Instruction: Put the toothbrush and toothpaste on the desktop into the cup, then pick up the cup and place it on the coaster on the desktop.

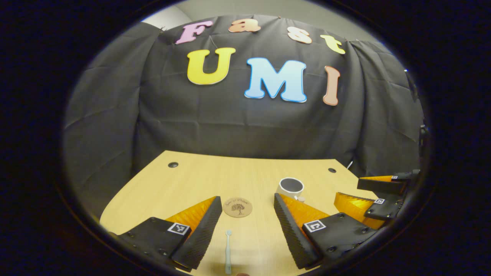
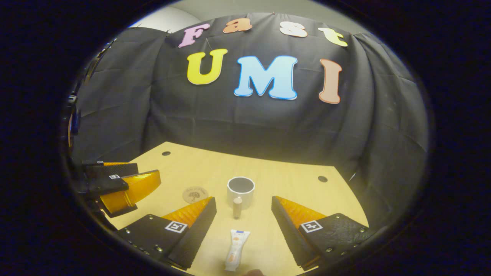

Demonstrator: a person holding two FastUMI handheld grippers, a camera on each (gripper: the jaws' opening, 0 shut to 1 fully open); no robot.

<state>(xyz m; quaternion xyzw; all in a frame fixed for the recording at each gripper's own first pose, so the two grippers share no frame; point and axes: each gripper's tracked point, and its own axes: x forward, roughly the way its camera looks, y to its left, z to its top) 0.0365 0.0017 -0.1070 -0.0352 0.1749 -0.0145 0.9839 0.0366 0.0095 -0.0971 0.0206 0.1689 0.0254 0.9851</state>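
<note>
A pale toothbrush (image 1: 228, 251) lies on the wooden desk, head pointing away, between the spread fingers of my left gripper (image 1: 247, 205), which is open and empty. A white toothpaste tube (image 2: 236, 250) lies between the fingers of my right gripper (image 2: 243, 205), also open and empty. The white cup (image 2: 240, 191) with a wooden handle stands upright beyond the tube; in the left gripper view the cup (image 1: 290, 188) is just past the right finger. The round cork coaster (image 1: 238, 207) lies left of the cup, and the coaster (image 2: 195, 194) appears in the right gripper view too.
The desk (image 1: 199, 180) has two dark cable holes (image 1: 173, 165) near its far corners and ends at the black cloth wall. The right gripper (image 1: 378, 195) shows at the right edge of the left gripper view; the left gripper (image 2: 122, 186) shows at the left of the right gripper view.
</note>
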